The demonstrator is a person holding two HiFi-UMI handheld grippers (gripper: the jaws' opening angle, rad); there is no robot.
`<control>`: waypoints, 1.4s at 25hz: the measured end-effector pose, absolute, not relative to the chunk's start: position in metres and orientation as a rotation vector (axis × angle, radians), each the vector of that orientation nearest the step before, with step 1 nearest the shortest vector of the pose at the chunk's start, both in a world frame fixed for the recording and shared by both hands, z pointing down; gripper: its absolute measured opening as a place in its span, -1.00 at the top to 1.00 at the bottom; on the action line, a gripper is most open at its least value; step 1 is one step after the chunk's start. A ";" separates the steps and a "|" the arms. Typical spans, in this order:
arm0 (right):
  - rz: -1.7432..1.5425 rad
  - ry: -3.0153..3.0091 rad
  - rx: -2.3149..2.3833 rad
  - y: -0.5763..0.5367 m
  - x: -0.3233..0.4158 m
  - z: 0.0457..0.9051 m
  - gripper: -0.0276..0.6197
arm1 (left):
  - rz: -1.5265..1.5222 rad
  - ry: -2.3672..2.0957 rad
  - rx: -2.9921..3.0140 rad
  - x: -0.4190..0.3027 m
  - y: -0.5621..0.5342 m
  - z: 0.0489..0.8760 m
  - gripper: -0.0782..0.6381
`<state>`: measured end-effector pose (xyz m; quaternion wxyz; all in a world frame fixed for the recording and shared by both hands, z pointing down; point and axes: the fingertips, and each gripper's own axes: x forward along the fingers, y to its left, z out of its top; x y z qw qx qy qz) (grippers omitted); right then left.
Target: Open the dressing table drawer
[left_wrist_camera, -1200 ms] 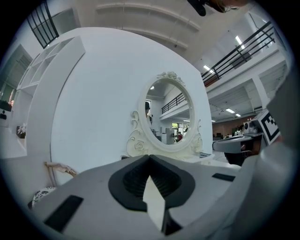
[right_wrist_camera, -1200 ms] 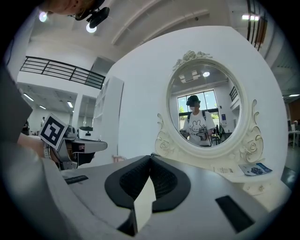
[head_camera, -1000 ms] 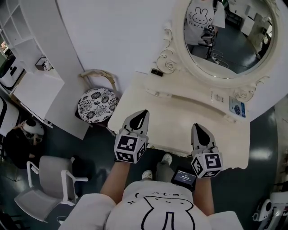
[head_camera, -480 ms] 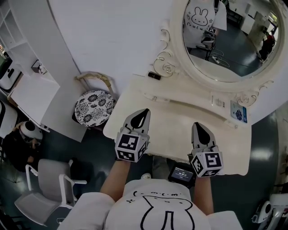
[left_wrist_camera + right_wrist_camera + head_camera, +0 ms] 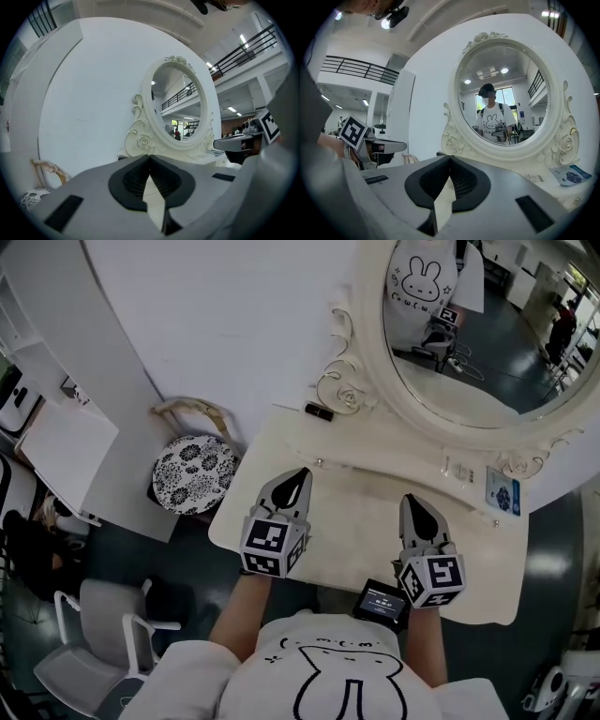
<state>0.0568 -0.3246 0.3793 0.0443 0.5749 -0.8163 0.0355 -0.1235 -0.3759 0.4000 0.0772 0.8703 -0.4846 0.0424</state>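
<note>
Left gripper (image 5: 301,473) and right gripper (image 5: 411,502), both closed and empty, hover above the dressing table (image 5: 356,521) top

White curved wall (image 5: 216,324) behind, dark glossy floor (image 5: 553,563) with glare. Round floral stool (image 5: 192,474) at the wall, white office chair (image 5: 94,638) lower left, white shelving (image 5: 61,437) far left. Overhead: mezzanine railing (image 5: 253,47), strip lights (image 5: 242,38).
</note>
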 end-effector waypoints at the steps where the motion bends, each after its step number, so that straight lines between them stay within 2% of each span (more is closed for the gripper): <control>1: 0.109 -2.494 1.754 -0.329 0.058 0.380 0.88 | 0.128 -1.449 2.606 -0.122 -0.380 0.401 0.76; 6: 0.126 -2.482 1.747 -0.349 0.065 0.387 0.88 | 0.142 -1.438 2.602 -0.116 -0.399 0.408 0.63; 12: 0.170 -2.467 1.744 -0.365 0.072 0.400 0.88 | 0.213 -1.371 2.577 -0.106 -0.413 0.431 0.38; 35: 0.408 -2.381 1.714 -0.386 0.089 0.480 0.88 | 0.429 -1.351 2.421 -0.102 -0.438 0.520 0.37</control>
